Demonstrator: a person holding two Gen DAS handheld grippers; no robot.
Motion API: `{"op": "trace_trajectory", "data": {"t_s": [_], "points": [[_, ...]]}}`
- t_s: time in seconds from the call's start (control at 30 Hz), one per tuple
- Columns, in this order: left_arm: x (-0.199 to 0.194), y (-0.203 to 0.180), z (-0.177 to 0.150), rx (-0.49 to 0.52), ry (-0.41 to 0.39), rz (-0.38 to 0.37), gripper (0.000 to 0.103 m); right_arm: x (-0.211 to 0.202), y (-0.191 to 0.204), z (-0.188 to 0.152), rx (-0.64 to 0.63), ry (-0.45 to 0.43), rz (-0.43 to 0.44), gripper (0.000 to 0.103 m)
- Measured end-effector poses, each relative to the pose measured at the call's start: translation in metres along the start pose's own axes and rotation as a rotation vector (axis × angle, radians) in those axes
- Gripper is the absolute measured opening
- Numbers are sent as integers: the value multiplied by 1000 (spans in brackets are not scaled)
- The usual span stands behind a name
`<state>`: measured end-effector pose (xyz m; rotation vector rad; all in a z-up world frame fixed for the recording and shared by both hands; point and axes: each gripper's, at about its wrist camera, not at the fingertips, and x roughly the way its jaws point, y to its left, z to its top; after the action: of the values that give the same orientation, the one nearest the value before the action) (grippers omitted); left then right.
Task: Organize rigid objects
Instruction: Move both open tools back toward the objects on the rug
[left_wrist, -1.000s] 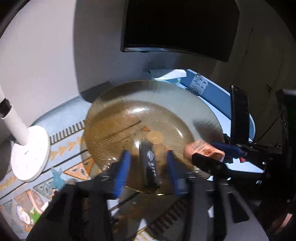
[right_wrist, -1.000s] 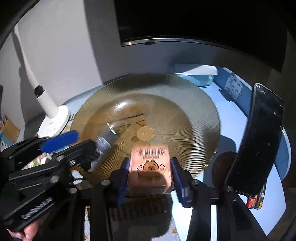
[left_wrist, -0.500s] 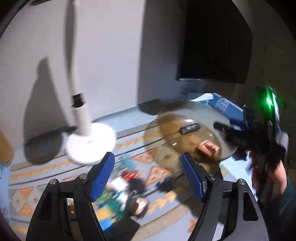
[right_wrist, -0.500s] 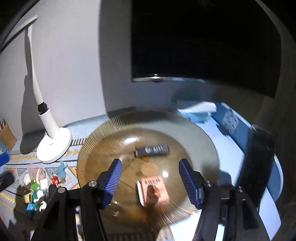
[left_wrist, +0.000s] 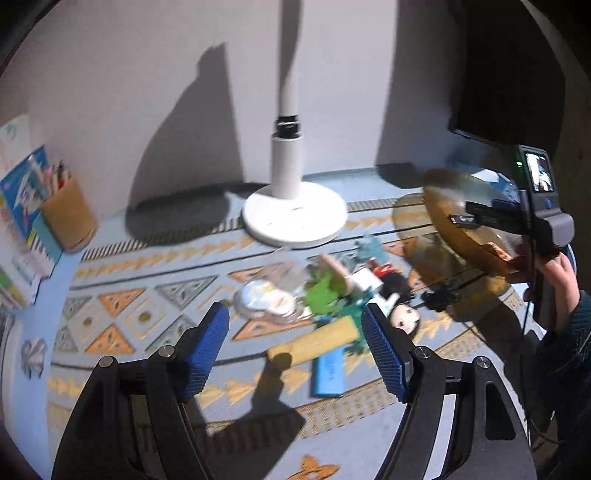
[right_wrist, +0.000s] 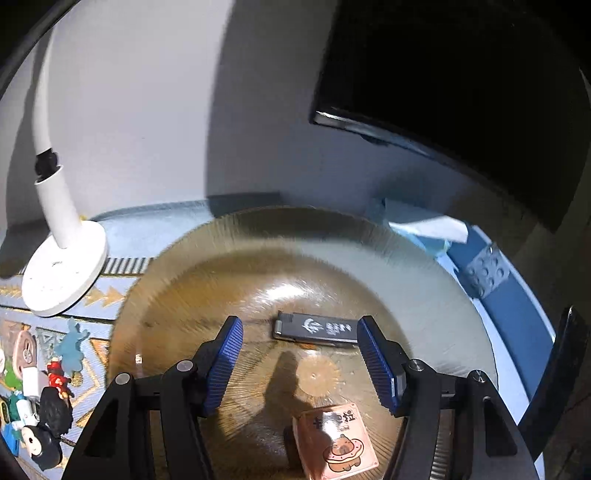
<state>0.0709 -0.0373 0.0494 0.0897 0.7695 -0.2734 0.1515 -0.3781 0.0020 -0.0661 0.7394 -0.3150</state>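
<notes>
An amber glass plate (right_wrist: 424, 266) lies under my right gripper (right_wrist: 299, 354), which is open and empty above it. On the plate lie a black flat stick (right_wrist: 316, 328) and a pink capybara box (right_wrist: 336, 450). The plate (left_wrist: 443, 206) also shows at the right of the left wrist view. My left gripper (left_wrist: 295, 343) is open and empty above a pile of small toys (left_wrist: 332, 291): a green figure, a doll head (left_wrist: 404, 317), a yellow bar (left_wrist: 314, 343) and a blue block (left_wrist: 328, 373). The toys (right_wrist: 44, 406) also show at the left edge of the right wrist view.
A white lamp base (left_wrist: 295, 218) stands behind the toys on the patterned mat (left_wrist: 147, 295); the lamp (right_wrist: 62, 269) also shows left of the plate. A brown pencil cup (left_wrist: 68, 218) and boxes stand far left. A dark monitor (right_wrist: 461, 74) and a blue tray (right_wrist: 480, 266) are behind the plate.
Both grippers let go of the stick and the box on the plate and opened. The left gripper swung left over the toy pile. The right gripper drew back.
</notes>
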Motion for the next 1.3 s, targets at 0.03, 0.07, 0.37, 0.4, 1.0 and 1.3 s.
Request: {"op": "trace_trajectory", "data": {"t_s": [0.03, 0.07, 0.37, 0.4, 1.0, 1.3], "points": [[0, 4, -2, -10, 2, 2, 73, -1, -4, -1, 14, 4, -6, 63], [0, 6, -2, -15, 2, 4, 73, -1, -8, -1, 29, 6, -11, 63], [-14, 24, -20, -39, 6, 8, 73, -36, -45, -36, 207, 27, -7, 63], [-15, 27, -23, -42, 8, 5, 73, -41, -46, -40, 220, 25, -11, 63], [21, 36, -38, 75, 146, -155, 73, -137, -8, -47, 90, -191, 127, 82], [47, 0, -19, 319, 157, -201, 72, -135, 77, -120, 7, 73, 394, 89]]}}
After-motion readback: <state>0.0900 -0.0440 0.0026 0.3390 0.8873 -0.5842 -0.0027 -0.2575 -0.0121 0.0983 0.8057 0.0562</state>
